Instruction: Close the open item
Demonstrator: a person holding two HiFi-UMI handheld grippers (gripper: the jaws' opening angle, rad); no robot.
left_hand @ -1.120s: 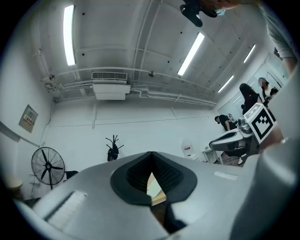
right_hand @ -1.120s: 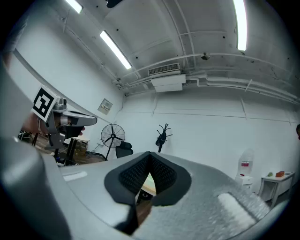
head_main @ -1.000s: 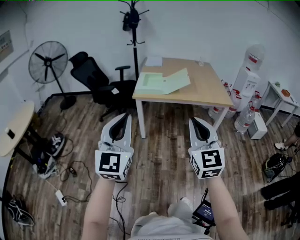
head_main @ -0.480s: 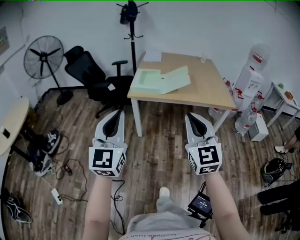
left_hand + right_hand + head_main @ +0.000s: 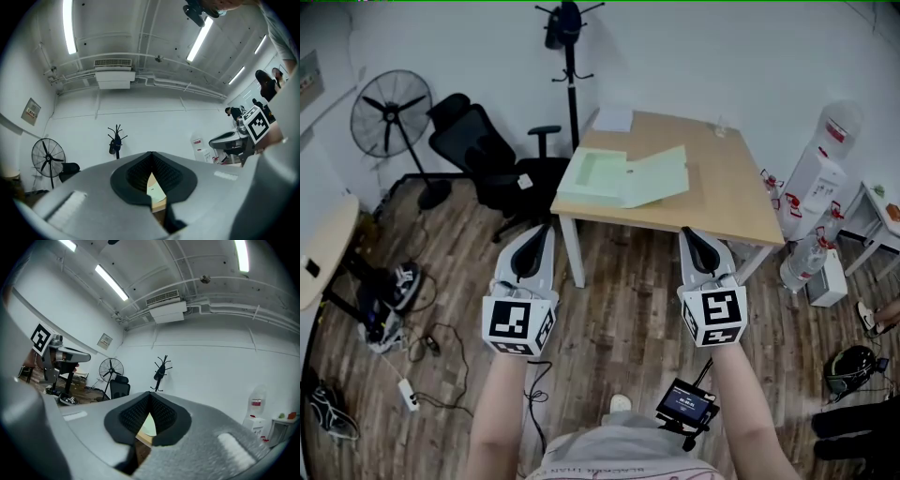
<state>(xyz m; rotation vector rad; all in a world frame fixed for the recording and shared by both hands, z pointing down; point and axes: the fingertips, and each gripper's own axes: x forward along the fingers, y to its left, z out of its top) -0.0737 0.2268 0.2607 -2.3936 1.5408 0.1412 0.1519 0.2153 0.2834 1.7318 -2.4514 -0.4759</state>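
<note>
My left gripper and right gripper hang over the wood floor, both with fingers clenched tip to tip on nothing. The open green folder lies on the surface ahead, well apart from both.

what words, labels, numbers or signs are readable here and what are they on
None readable.
Wall sign: too small.
Red label on the water bottle: blurred.
Screen at the person's waist: too small.
Left claw and right claw: square marker patterns only, no letters.
</note>
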